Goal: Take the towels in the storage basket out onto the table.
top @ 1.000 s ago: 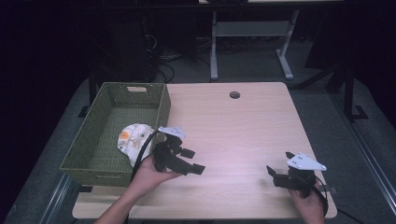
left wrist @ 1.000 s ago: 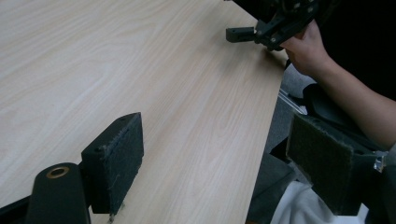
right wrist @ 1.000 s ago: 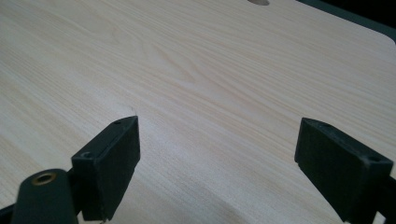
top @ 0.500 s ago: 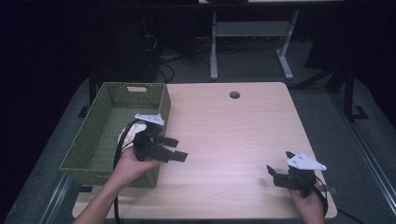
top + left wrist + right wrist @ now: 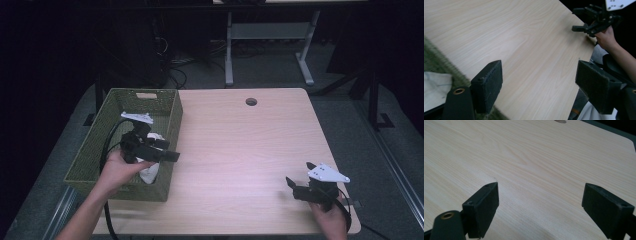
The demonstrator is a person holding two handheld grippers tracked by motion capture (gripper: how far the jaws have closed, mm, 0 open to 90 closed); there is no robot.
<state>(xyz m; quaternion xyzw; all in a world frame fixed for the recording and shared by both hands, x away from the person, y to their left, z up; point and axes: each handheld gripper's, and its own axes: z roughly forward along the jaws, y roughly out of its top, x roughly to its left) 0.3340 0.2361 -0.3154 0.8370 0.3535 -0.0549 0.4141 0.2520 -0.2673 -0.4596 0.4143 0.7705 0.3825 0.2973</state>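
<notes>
A green woven basket point(image 5: 95, 155) stands on the left part of the light wooden table point(image 5: 250, 145). Inside it lies a crumpled white item point(image 5: 150, 173), partly hidden by my left gripper point(image 5: 172, 151), which hovers open over the basket's right wall with nothing between its jaws. In the left gripper view the left gripper point(image 5: 541, 82) points across the table, with the white item point(image 5: 434, 85) at lower left and the basket rim point(image 5: 436, 62) beside it. My right gripper point(image 5: 294, 189) stands open and empty near the table's front right corner. In its own view the right gripper point(image 5: 541, 205) is over bare wood.
A round cable hole point(image 5: 251, 101) sits at the table's far middle edge. Behind the table stands a grey metal frame point(image 5: 265, 35) on a dark floor. The other hand and right gripper point(image 5: 591, 21) appear far off in the left gripper view.
My left gripper has moved left from over the table to above the basket's right side. The right gripper has stayed in place.
</notes>
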